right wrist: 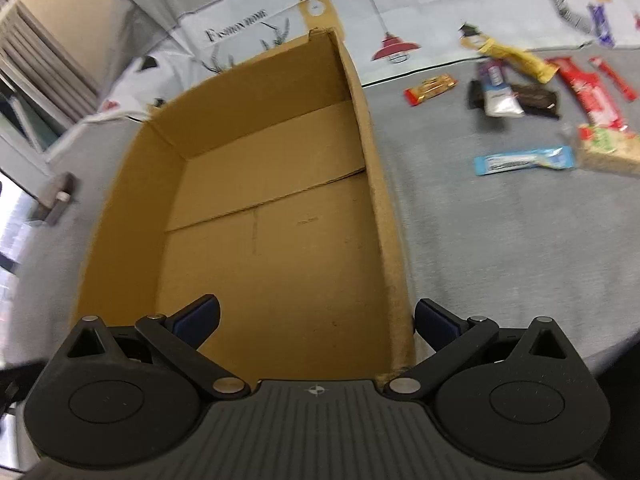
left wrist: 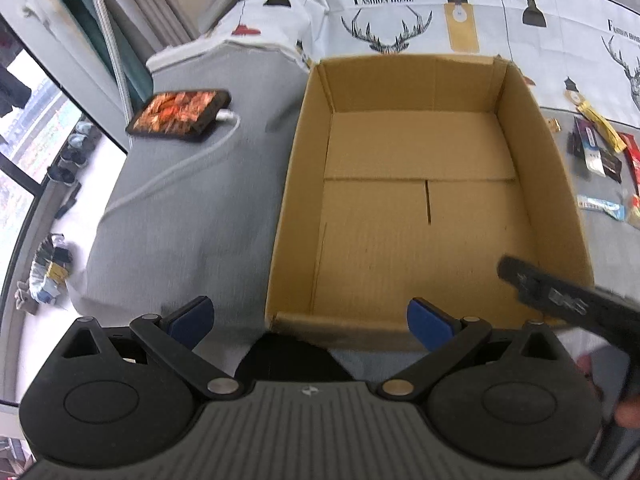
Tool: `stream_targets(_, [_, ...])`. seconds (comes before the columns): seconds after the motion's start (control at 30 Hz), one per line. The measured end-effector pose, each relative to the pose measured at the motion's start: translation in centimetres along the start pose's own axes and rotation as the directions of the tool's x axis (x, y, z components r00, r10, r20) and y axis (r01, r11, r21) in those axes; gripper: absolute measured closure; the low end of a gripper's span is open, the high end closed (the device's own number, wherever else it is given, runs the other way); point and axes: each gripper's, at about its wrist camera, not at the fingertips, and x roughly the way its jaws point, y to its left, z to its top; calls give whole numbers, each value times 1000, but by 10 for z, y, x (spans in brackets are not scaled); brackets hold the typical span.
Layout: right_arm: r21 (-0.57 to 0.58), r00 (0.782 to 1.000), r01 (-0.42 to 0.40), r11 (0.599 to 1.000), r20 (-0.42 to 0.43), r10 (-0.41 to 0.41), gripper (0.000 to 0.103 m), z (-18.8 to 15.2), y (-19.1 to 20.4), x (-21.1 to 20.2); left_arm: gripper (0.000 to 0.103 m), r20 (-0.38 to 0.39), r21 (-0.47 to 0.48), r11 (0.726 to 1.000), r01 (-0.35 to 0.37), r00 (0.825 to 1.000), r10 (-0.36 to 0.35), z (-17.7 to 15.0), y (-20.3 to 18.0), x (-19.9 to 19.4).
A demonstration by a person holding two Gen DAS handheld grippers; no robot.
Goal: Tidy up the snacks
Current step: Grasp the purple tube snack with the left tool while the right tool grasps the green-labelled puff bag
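Blue-padded fingers of the left gripper [left wrist: 311, 322] stand spread wide with nothing between them, hovering just short of the near wall of a cardboard box [left wrist: 292, 184]. Ahead of this tool the box sits open-topped on a grey cloth [left wrist: 188, 216], and only its bare flap floor shows inside. To the tool's front left a phone [left wrist: 179, 112] with a lit screen lies on the cloth, a white cable [left wrist: 176, 168] plugged into it. At the tool's right a dark, blurred part of the other gripper reaches over the box's near right corner.

The right gripper [right wrist: 316, 322] is likewise released, its fingers wide apart and straddling the box's [right wrist: 380, 184] right wall at the near corner: the left finger over the box floor, the right finger outside over the cloth. Nothing is gripped.

The snacks lie outside the box, ahead and to the right of this tool, scattered on the cloth: a blue wrapper [right wrist: 524, 160] nearest, a crumbly bar [right wrist: 608, 150] beside it, a red-and-gold bar [right wrist: 431, 89], a yellow packet [right wrist: 516, 58], dark packets [right wrist: 534, 98] and red packets [right wrist: 590, 94]. Beyond the box lies a printed sheet [right wrist: 420, 4] with lamps and antlers.
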Motion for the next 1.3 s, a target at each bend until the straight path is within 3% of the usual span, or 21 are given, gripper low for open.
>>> stream_targets(0.07, [13,995,-93,996,-34,94,0,12,-22,-7,0,2,8,1000,-12,1000,12,11,-8,1])
stream_targets(0.13, [0,997,-73,997,11,73,0,29,-50,-26,0,7,25,1000,-9,1000,9,24,-21,2])
stream_targets(0.23, [-108,987,91,990,141,-76,0,56,-102,-58,0,23,79,997,27,999,-29,48,-53,1])
stream_targets(0.3, [-193,945,285,939,219,-242,0,75,-136,-67,0,2,120,985,121,992,-122,70,-83,-1])
stream_targets(0.37, [-314,923,372,874,221,-314,0,91,-167,-64,0,-16,153,956,250,968,-251,97,-120,-2])
stream_targets(0.47, [-481,933,356,801,146,-327,0,107,-195,-42,0,-53,220,904,367,930,-365,138,-188,7])
stream_targets(0.57, [-535,950,296,791,78,-303,0,123,-213,-21,0,-162,283,839,464,886,-435,174,-259,39])
stream_targets(0.6, [-546,955,275,791,56,-293,0,128,-218,-16,0,-203,286,830,480,876,-437,182,-280,52])
stream_targets(0.73, [-587,960,250,770,47,-276,0,134,-227,6,0,-248,232,869,437,890,-382,204,-336,105])
stream_targets(0.87, [-603,966,227,765,37,-257,0,140,-234,15,1,-282,227,878,421,892,-354,223,-370,146])
stream_targets(1.03, [-610,968,210,764,17,-252,0,137,-238,25,3,-324,224,877,424,882,-344,237,-401,178])
stream_targets(1.1, [-623,962,223,749,19,-271,1,133,-238,31,11,-328,211,876,433,876,-354,239,-406,185])
stream_targets(1.13, [-633,962,232,738,39,-269,4,129,-237,29,41,-311,186,880,437,876,-369,241,-403,184])
stream_targets(1.17, [-643,963,236,729,52,-265,6,126,-234,27,56,-292,164,889,427,882,-370,243,-400,183])
stream_targets(1.2, [-651,962,246,718,70,-266,17,123,-232,24,67,-284,143,900,412,888,-362,244,-396,182])
stream_targets(1.23, [-659,963,246,711,79,-259,43,120,-229,21,71,-277,121,907,404,891,-360,244,-390,181])
stream_targets(1.3, [-646,960,256,719,82,-269,62,116,-224,15,74,-273,108,903,416,886,-376,241,-378,177])
